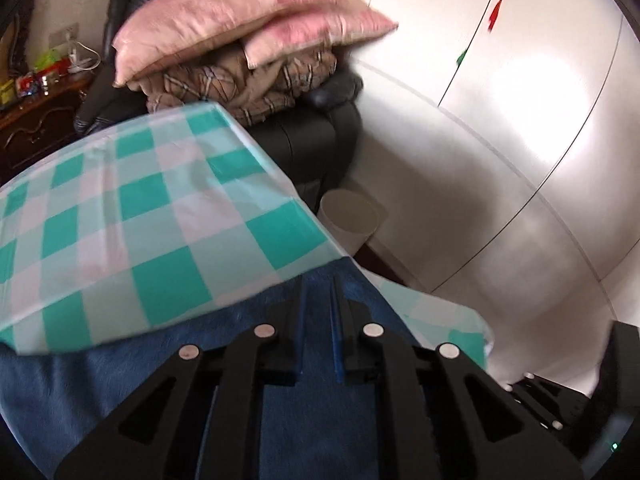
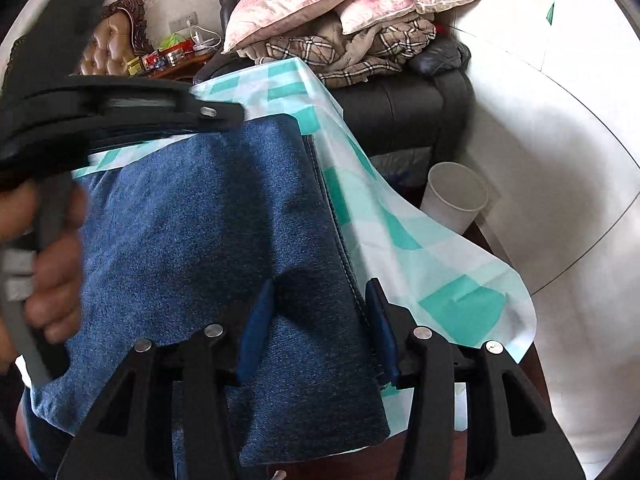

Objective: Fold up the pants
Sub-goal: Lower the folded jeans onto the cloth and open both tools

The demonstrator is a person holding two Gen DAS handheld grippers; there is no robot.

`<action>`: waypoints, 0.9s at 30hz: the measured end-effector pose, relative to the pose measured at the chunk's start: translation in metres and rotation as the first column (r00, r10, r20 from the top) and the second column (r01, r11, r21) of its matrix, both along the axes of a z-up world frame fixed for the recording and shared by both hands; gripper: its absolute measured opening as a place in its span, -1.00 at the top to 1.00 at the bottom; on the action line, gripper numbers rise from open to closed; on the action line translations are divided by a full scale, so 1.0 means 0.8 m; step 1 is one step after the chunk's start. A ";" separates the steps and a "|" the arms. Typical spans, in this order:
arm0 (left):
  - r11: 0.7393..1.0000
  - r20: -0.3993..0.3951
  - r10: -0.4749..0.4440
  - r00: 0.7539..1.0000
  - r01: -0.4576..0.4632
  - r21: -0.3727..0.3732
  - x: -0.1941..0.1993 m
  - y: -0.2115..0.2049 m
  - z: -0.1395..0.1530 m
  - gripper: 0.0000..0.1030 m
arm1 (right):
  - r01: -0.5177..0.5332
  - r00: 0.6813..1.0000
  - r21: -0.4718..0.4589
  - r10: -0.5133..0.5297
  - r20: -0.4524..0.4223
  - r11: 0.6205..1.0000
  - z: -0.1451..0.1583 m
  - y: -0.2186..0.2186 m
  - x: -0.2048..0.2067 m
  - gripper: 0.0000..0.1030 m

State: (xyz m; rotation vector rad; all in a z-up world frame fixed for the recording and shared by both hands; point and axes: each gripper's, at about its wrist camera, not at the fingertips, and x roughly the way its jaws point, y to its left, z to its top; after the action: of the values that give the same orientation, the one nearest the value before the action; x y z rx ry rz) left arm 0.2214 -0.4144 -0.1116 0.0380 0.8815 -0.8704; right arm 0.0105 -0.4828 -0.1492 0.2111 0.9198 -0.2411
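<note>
Pants (image 2: 224, 216) (blue denim, folded) lie on the counter's teal-checked cloth (image 2: 400, 236), directly under both tools. Left hand-held gripper (image 1: 318, 320): jaws nearly closed, only a narrow gap, denim below them; whether fabric is pinched, cannot tell. Right hand-held gripper (image 2: 316, 320): jaws apart, straddling the pants' seamed edge, pads not pressing. White cup (image 2: 456, 196) beyond the right hand-held gripper, off the counter edge.
</note>
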 end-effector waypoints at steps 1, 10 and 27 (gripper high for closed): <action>1.000 -0.001 0.013 1.000 -0.013 0.000 -0.005 0.007 -0.002 0.73 | 0.001 1.000 -0.001 -0.001 -0.001 1.000 0.000 0.001 0.000 0.12; 0.996 -0.051 0.052 0.997 -0.048 0.079 -0.003 0.029 -0.019 0.58 | 0.005 1.000 -0.021 -0.005 -0.006 1.000 0.002 0.005 -0.001 0.11; 0.960 0.087 0.218 0.972 -0.230 0.159 -0.176 0.193 0.051 -0.96 | 0.088 0.995 -0.109 -0.083 0.050 0.990 0.095 0.070 -0.100 -0.61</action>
State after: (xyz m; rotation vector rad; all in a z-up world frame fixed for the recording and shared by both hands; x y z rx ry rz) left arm 0.0810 -0.2602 -0.0711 0.1120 0.8742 -0.5782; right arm -0.0694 -0.4270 -0.0729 0.1530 0.8505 -0.3649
